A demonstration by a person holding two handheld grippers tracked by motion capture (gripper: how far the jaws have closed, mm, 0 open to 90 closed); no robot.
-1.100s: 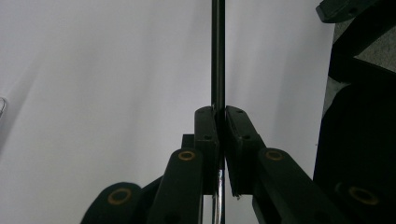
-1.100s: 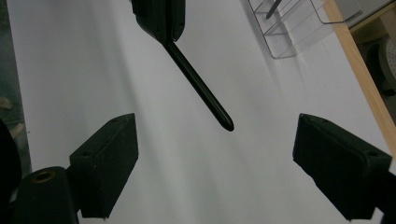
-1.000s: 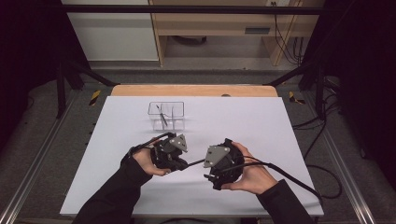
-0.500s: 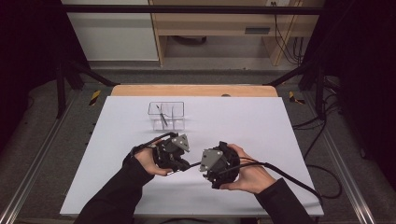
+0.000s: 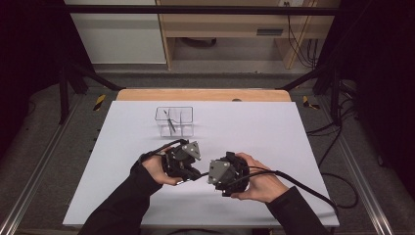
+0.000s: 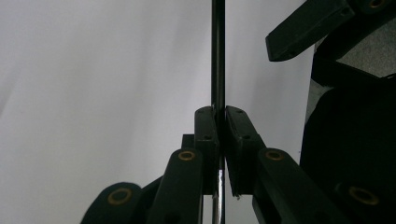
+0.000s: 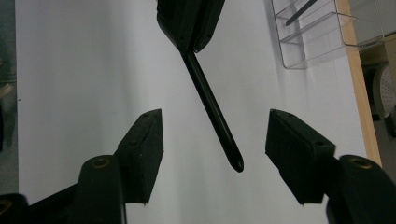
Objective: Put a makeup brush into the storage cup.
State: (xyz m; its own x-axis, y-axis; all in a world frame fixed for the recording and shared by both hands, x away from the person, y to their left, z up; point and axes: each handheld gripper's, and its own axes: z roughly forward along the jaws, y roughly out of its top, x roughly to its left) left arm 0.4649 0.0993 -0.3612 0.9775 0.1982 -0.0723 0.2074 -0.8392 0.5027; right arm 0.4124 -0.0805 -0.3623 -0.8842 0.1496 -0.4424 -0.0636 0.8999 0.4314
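While clamped, left gripper (image 6: pixel 219 140): jaws closed on a thin black pen-like rod (image 6: pixel 218 51).
Right gripper (image 7: pixel 215 140): jaws wide apart, the rod's tip between them, untouched.
Surroundings: white table (image 5: pixel 274 127); clear plastic divided box (image 5: pixel 174 121) well beyond both hands, holding another dark stick.
Obstruction: none between.

In your left gripper view, the black pen (image 6: pixel 218 51) runs off the top edge, and below your left gripper (image 6: pixel 221 135) its shaft is covered by the clamped jaws. In your right gripper view, the pen's upper end vanishes inside those same jaws. The clear organizer (image 7: pixel 317 32) beyond the pen is cropped by the top edge. From above, its contents are too small to identify.
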